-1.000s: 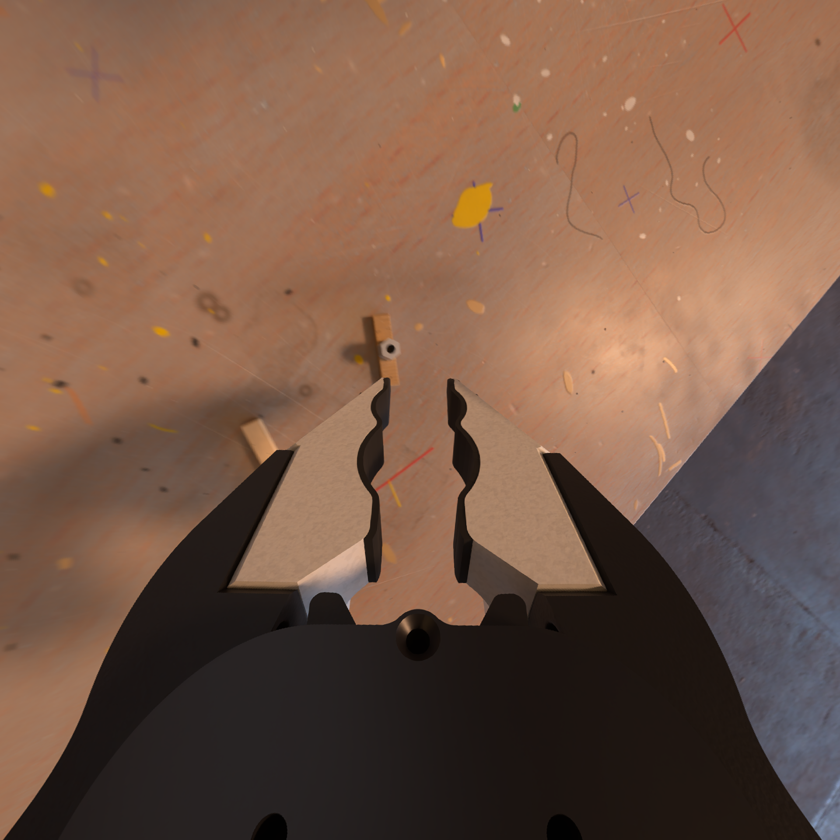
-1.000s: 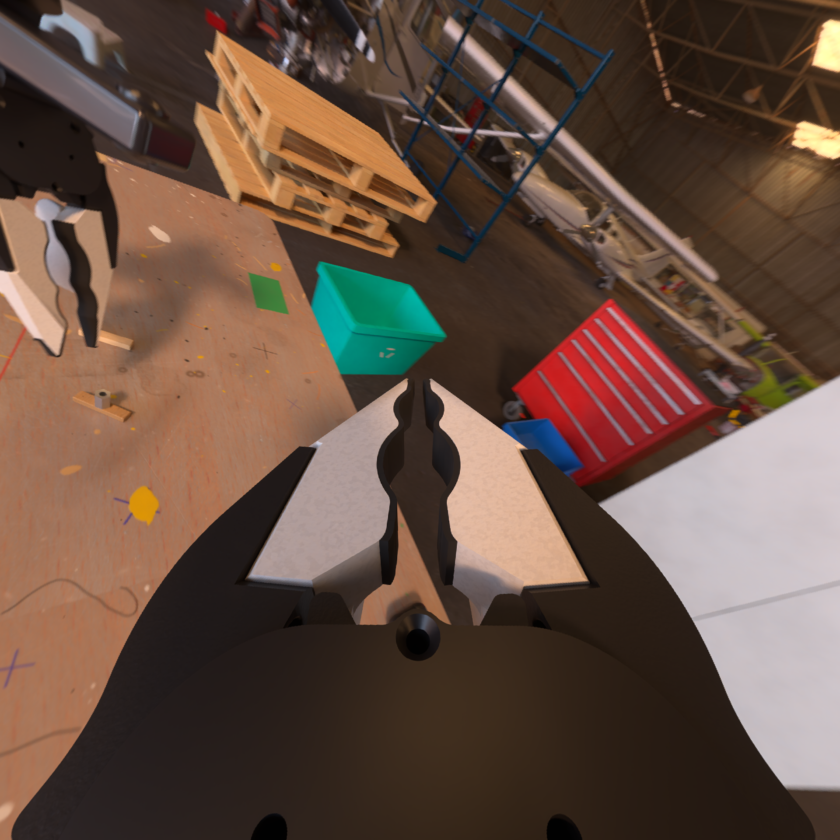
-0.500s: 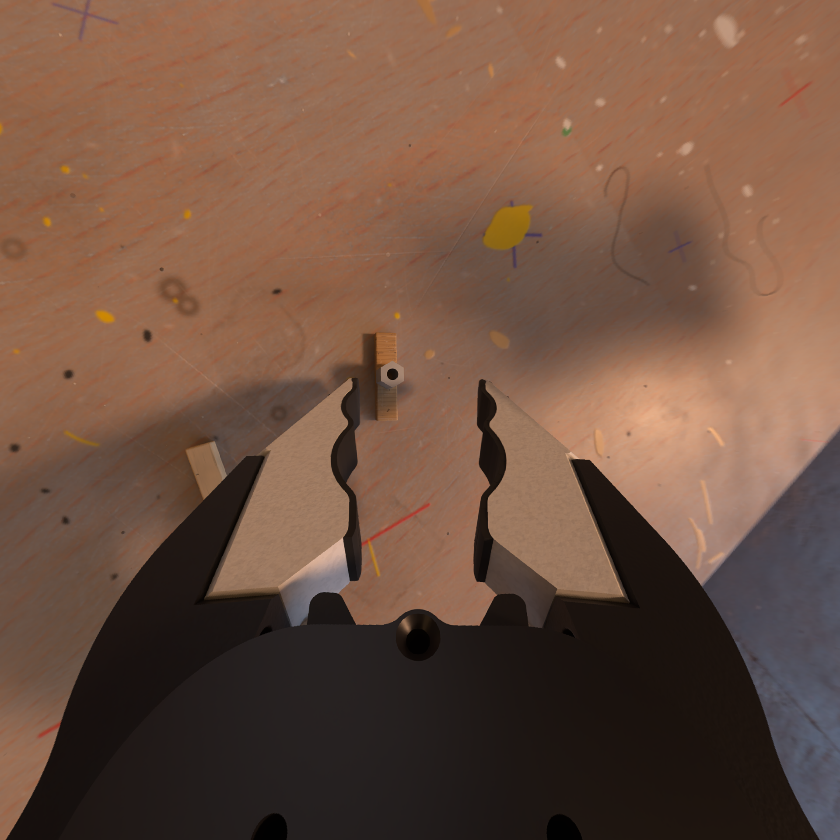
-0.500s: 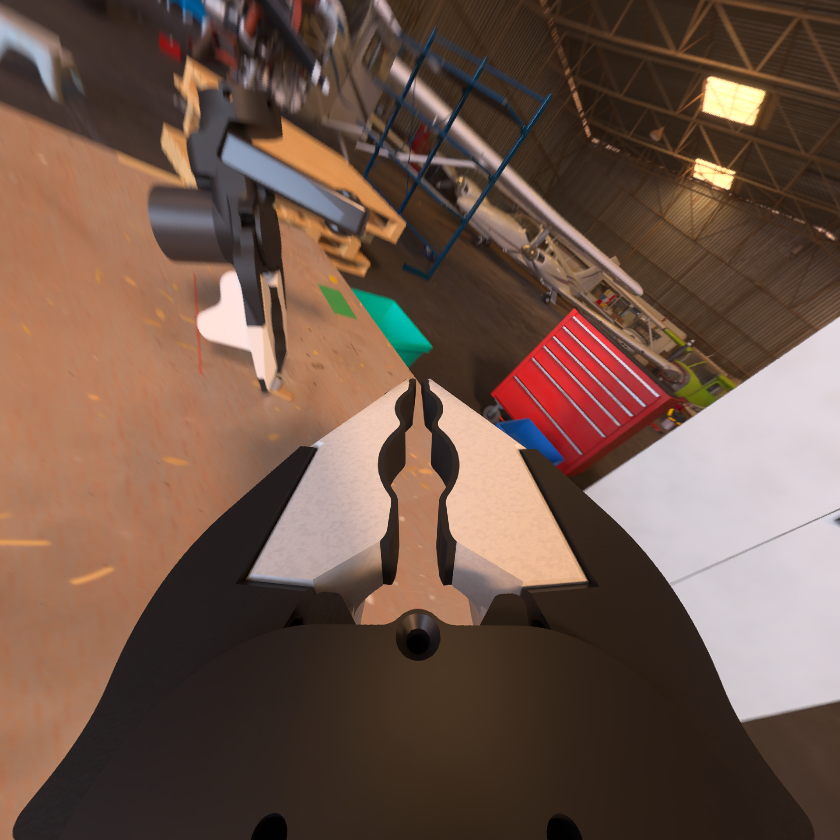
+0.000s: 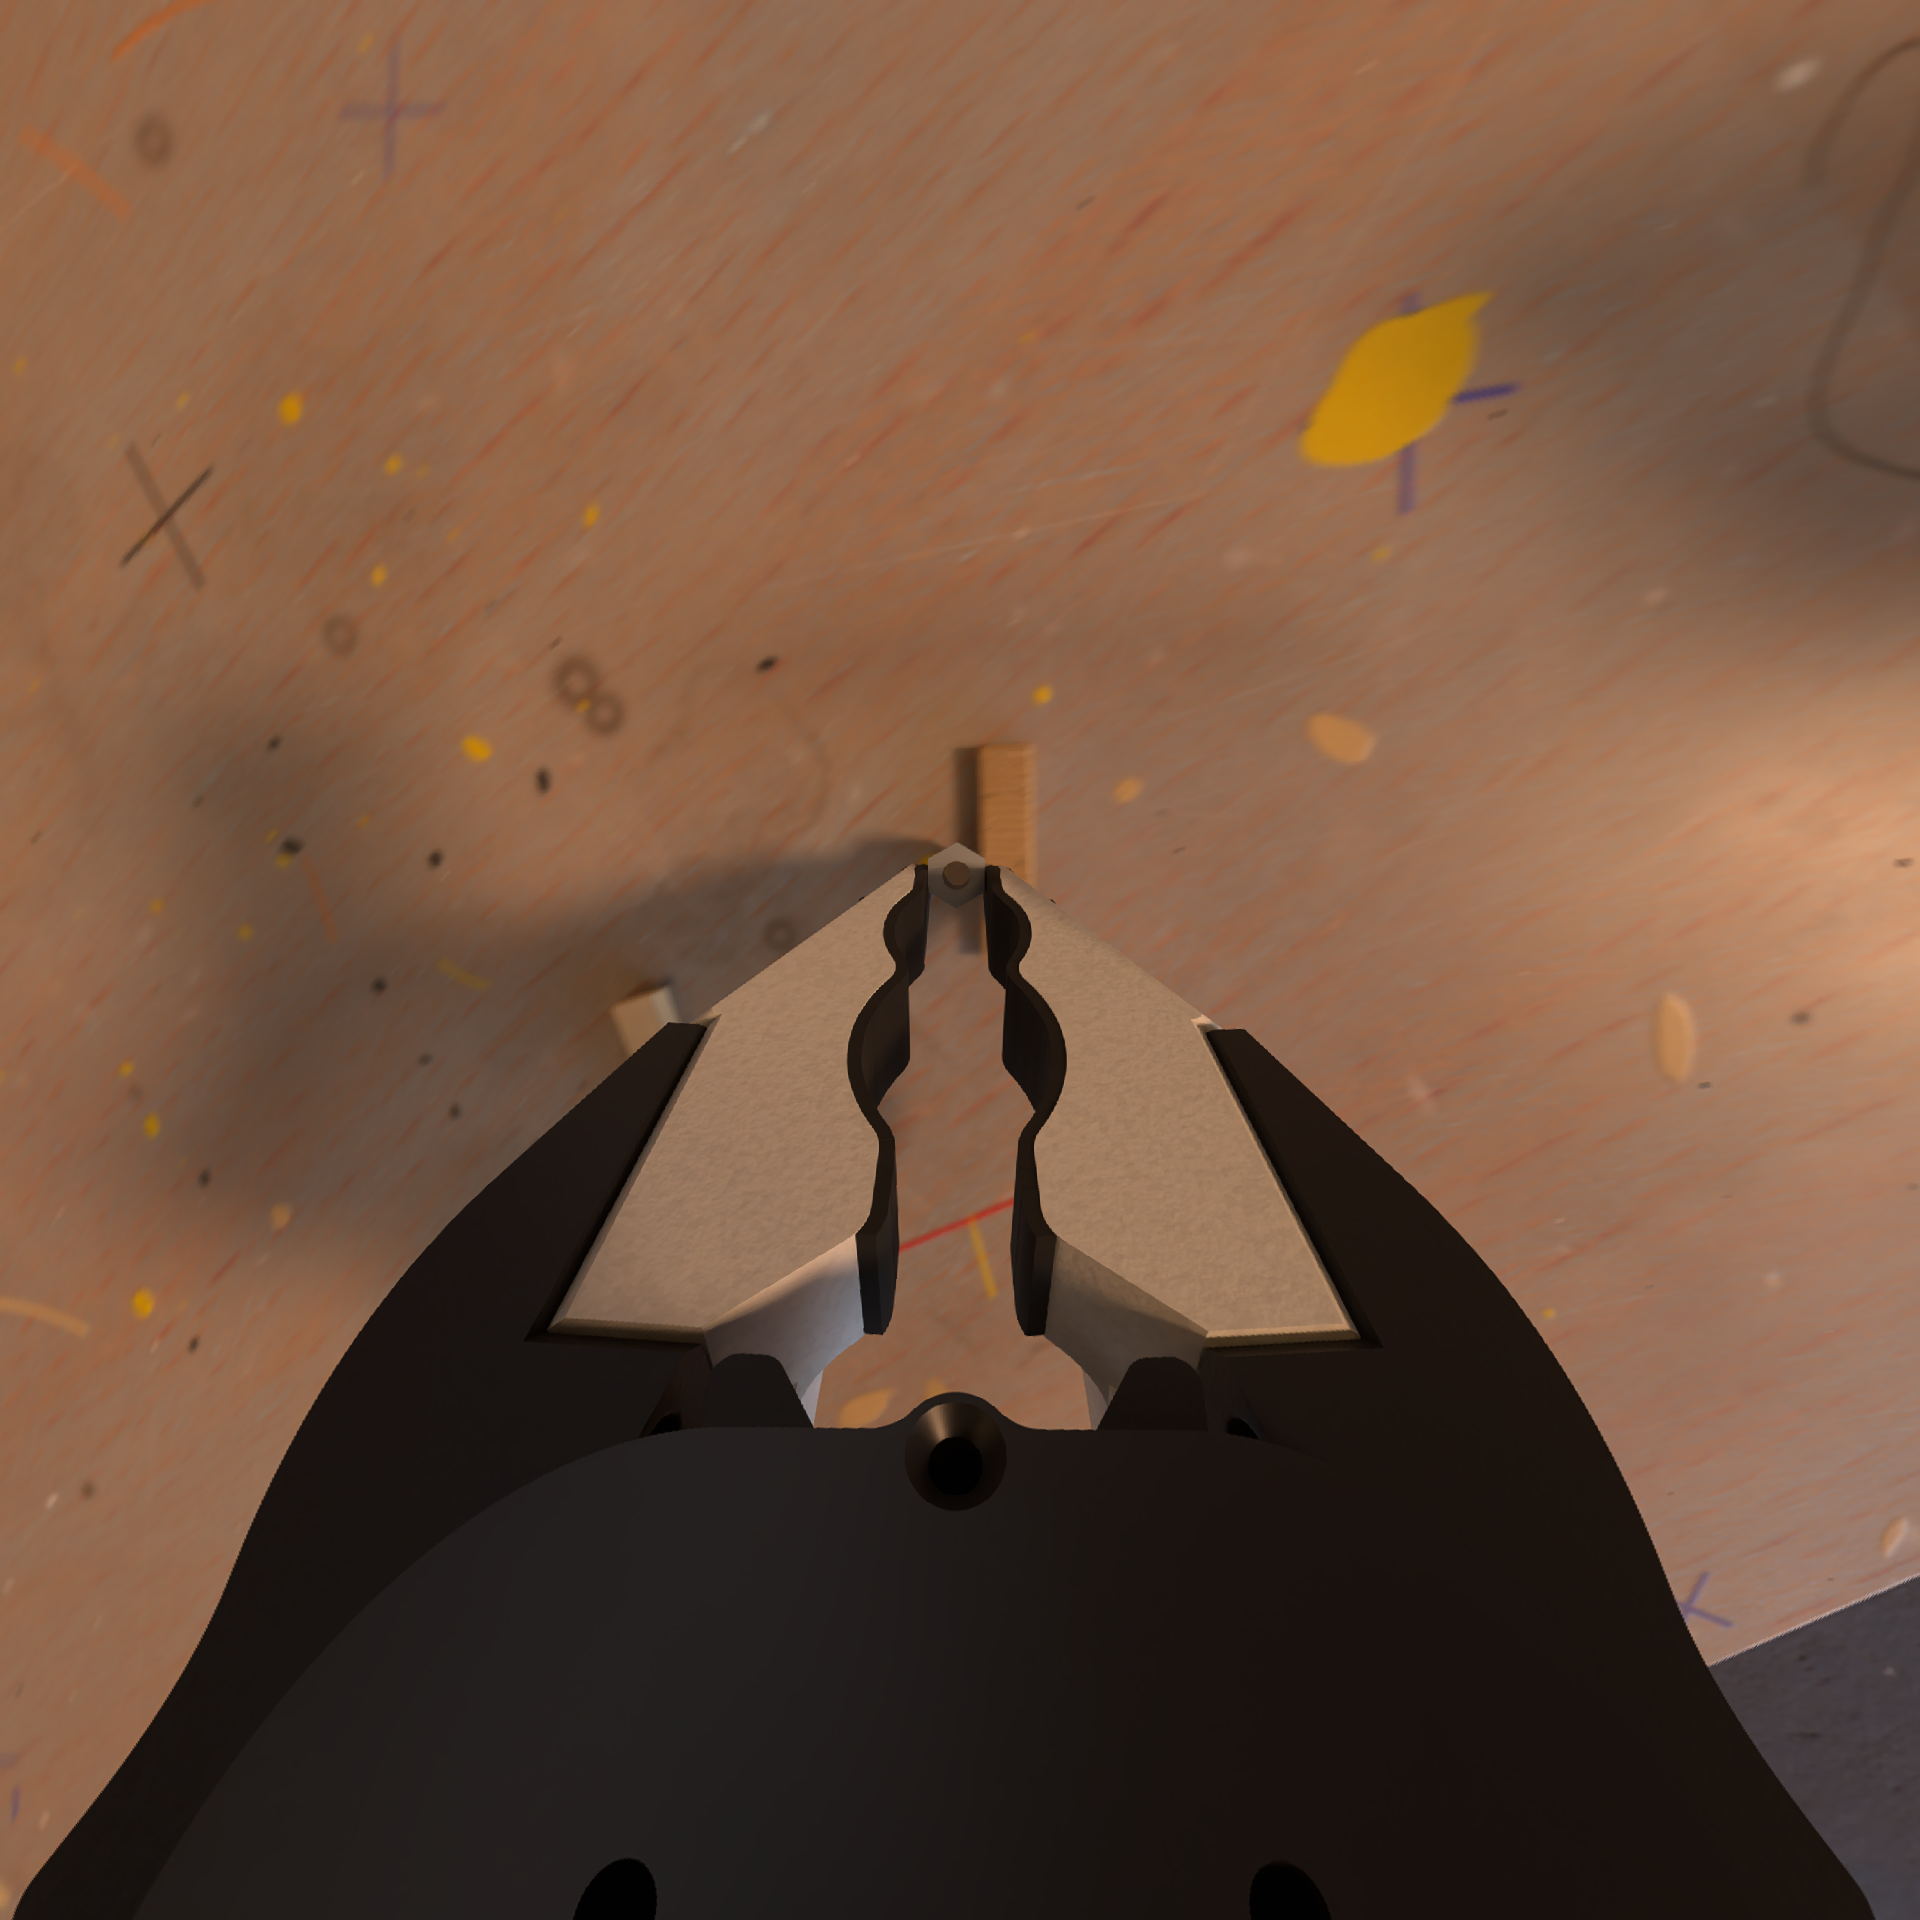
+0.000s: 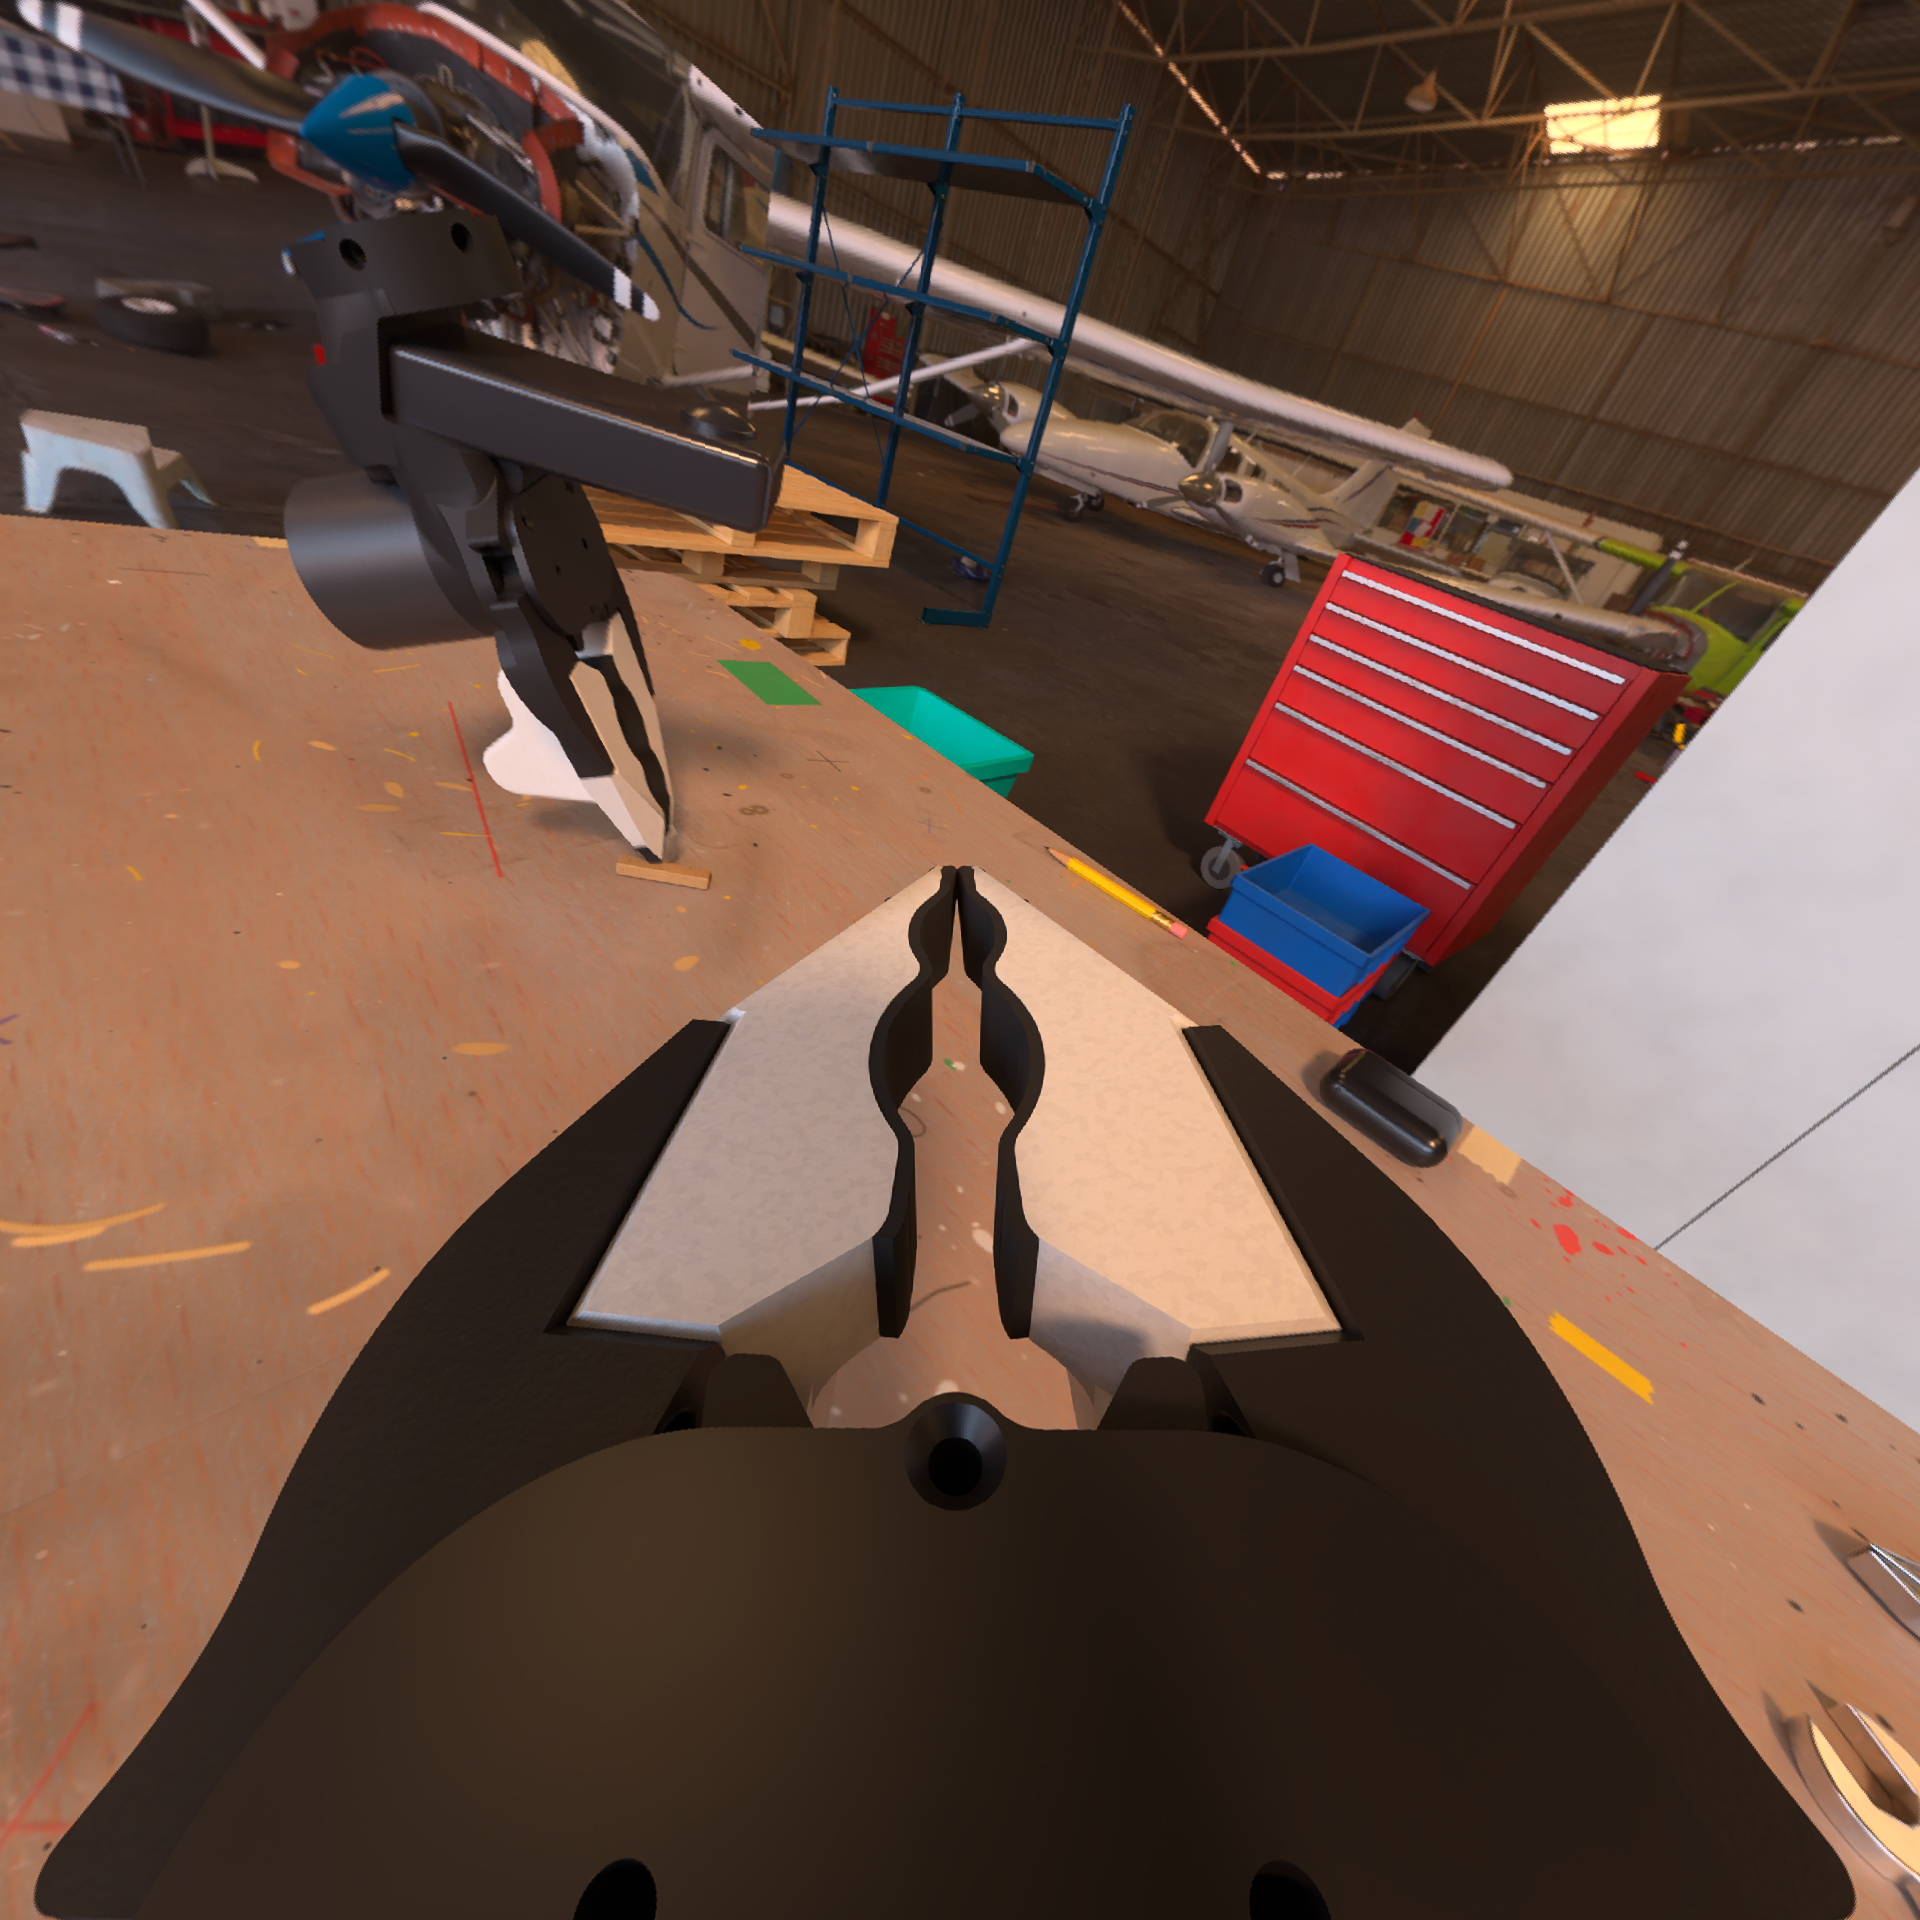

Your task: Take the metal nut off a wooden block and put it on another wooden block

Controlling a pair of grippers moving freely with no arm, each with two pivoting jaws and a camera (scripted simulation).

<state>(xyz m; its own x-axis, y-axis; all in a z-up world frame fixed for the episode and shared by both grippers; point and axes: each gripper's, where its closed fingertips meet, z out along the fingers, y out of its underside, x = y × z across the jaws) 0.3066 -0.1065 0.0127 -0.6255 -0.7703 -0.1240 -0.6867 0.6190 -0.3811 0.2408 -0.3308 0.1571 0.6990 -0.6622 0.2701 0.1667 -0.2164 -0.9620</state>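
Observation:
In the left wrist view my left gripper (image 5: 952, 881) is shut on the small metal nut (image 5: 952, 876), pinched between the very fingertips. The nut is over the near part of a thin wooden block (image 5: 1006, 805) lying on the plywood table. A second wooden block (image 5: 644, 1013) peeks out beside the left finger. In the right wrist view the left gripper (image 6: 655, 844) points down with its tips at the block (image 6: 663, 874); the nut is hidden there. My right gripper (image 6: 956, 881) is shut and empty, held above the table well away from the blocks.
A yellow pencil (image 6: 1117, 891) and a black oblong object (image 6: 1387, 1117) lie near the table's right edge. Metal tools (image 6: 1870, 1766) lie at the lower right. A yellow paint blot (image 5: 1392, 384) marks the table beyond the block. The table edge (image 5: 1818, 1621) is at the lower right.
My left gripper moved forward and down to the block and shut on the nut. My right gripper swung its view round, staying shut.

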